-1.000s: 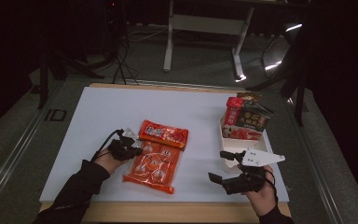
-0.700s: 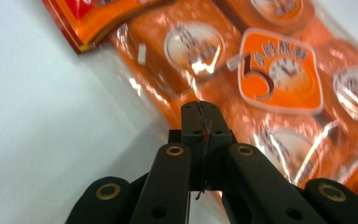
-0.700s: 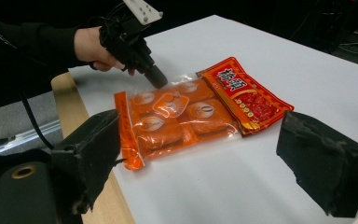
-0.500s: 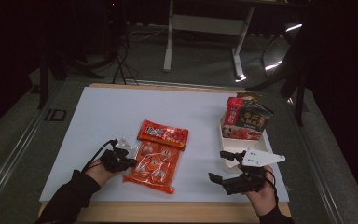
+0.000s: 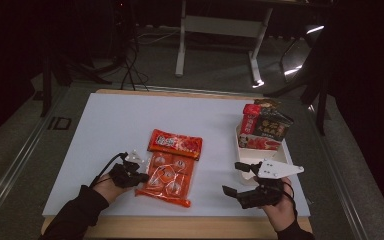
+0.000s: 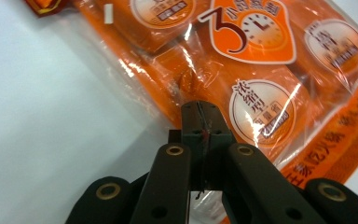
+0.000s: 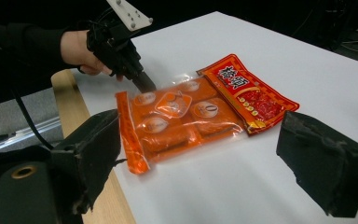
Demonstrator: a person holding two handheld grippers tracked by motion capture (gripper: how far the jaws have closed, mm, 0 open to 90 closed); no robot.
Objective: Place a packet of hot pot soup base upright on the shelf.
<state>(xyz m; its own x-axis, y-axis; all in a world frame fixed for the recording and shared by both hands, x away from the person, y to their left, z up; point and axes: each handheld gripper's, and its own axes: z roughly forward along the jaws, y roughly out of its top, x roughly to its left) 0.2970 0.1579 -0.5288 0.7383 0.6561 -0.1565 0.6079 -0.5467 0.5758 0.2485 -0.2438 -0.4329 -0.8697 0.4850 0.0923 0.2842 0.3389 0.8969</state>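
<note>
An orange packet (image 5: 167,180) with clear film and round labels lies flat on the white mat, its long side running away from me. A red packet (image 5: 176,144) lies across its far end. My left gripper (image 5: 141,176) is shut, its tips resting on the clear left edge of the orange packet (image 6: 261,70); I cannot tell if film is pinched. From the right gripper view the left gripper (image 7: 147,86) touches the orange packet (image 7: 177,116) beside the red packet (image 7: 249,93). My right gripper (image 5: 235,179) stands open and empty, right of the packets.
A white tray (image 5: 240,150) at the right holds upright snack packets (image 5: 267,127). The white mat (image 5: 130,125) covers a wooden table, whose edge (image 5: 180,227) runs along the front. Behind the table stand dark desk legs and cables.
My left hand has come toward the front edge along the orange packet's left side. Both packets and the right gripper have stayed where they were.
</note>
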